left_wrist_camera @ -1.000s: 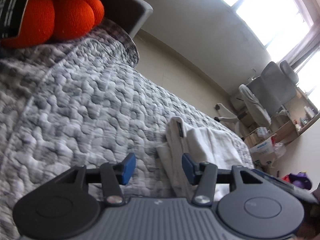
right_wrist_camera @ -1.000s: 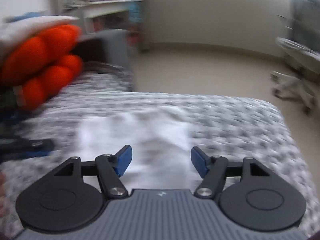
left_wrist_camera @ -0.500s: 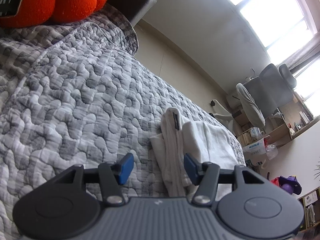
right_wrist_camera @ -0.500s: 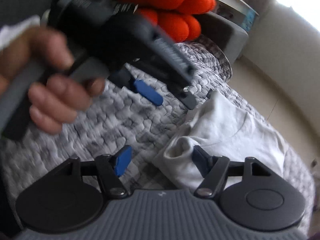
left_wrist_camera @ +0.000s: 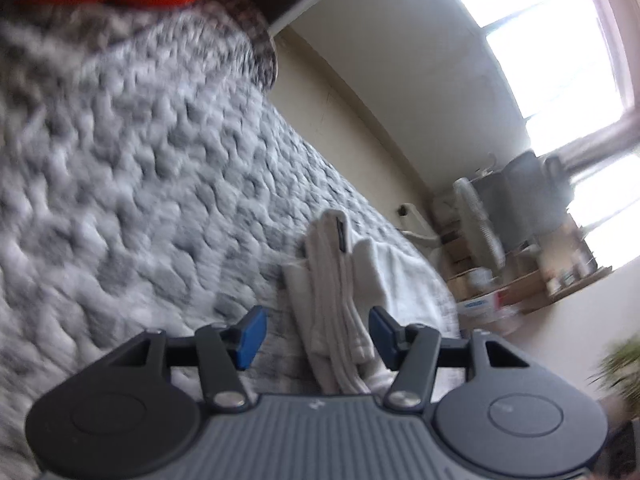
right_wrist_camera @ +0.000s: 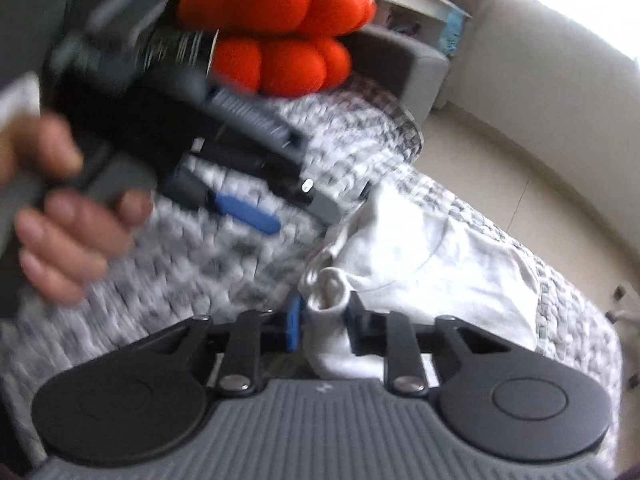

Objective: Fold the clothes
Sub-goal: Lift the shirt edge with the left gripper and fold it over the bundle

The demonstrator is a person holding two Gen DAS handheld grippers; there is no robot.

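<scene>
The right gripper (right_wrist_camera: 322,322) has its jaws clenched on a bunched edge of the white garment (right_wrist_camera: 436,264) lying on the bed (left_wrist_camera: 160,200). The left gripper (left_wrist_camera: 314,334) has its jaws spread wide around the garment's folded edge, gripping nothing.

White garment (right_wrist_camera: 432,256) lies bunched on the quilt (right_wrist_camera: 200,264).

Daylit room, window (left_wrist_camera: 560,52) at my upper right blew out white. Motion blur smeared quilt (left_wrist_camera: 120,168) on my left cam; hand (right_wrist_camera: 60,220) soft on my right. Fisheye bent wall lines at edges. Shadows weak.
</scene>
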